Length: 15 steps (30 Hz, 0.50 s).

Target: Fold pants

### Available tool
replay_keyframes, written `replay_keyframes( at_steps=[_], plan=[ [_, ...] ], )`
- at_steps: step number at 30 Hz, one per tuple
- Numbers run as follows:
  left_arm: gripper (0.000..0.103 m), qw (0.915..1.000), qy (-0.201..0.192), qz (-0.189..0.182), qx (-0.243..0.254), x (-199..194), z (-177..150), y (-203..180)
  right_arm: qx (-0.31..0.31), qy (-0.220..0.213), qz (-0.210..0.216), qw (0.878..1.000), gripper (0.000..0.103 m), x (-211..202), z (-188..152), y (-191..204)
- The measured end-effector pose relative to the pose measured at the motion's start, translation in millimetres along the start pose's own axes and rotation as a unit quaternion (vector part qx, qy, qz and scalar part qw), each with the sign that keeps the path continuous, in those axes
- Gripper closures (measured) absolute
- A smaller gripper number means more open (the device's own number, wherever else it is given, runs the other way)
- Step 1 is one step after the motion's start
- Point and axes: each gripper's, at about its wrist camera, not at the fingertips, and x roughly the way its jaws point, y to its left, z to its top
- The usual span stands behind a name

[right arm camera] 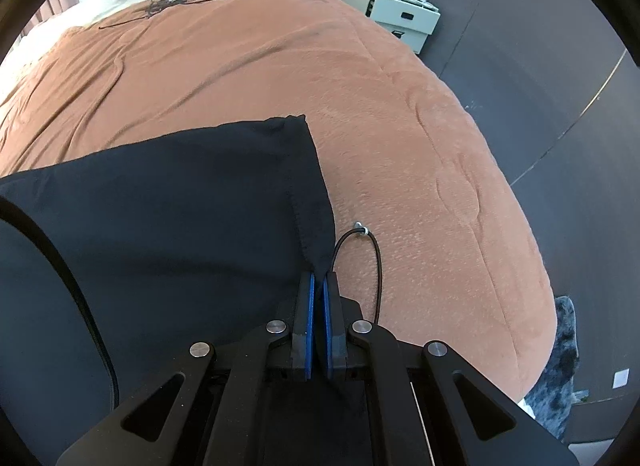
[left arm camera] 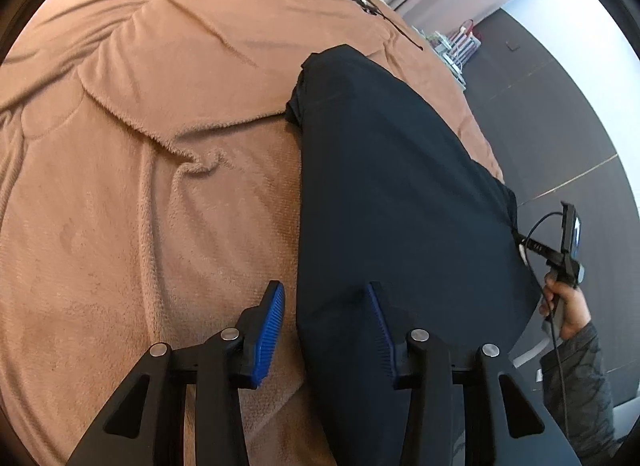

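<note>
The left hand-held gripper (left arm camera: 326, 308), jaws apart, straddles the dark pants' (left arm camera: 400, 193) edge on the brown blanket (left arm camera: 140, 145).

Both views bright, even daylight; soft shadows only. Left wrist view: strongest light from upper right, pale wall there blown out. Heavy fisheye bending; black vignette rings each frame. Fuzzy brown fleece blanket (left arm camera: 140, 193) (right arm camera: 400, 153) sharp, its creases lightly shaded. Dark navy fabric pants (left arm camera: 392, 193) (right arm camera: 160, 217) read nearly black, folds hard to see. Far edges slightly soft.
</note>
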Motion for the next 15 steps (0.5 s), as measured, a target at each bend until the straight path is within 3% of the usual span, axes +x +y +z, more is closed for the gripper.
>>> replay_keyframes(
  at_steps=[4, 8, 10, 15],
  plan=[
    [0.061, 0.9996, -0.005, -0.025, -0.009, 3, 6, 0, -0.002, 0.0, 0.001, 1.0, 0.102, -1, -6, 5],
    [0.082, 0.9975, -0.013, -0.064, -0.026, 7, 12, 2, 0.003, 0.0, 0.004, 1.0, 0.102, -1, -12, 4],
    [0.083, 0.9962, -0.014, -0.077, -0.037, 7, 12, 2, 0.003, -0.001, 0.004, 1.0, 0.102, 0, -12, 2],
    [0.083, 0.9979, 0.009, -0.058, -0.028, 16, 9, -5, 0.017, -0.01, 0.021, 1.0, 0.102, -1, -14, -5]
  ],
)
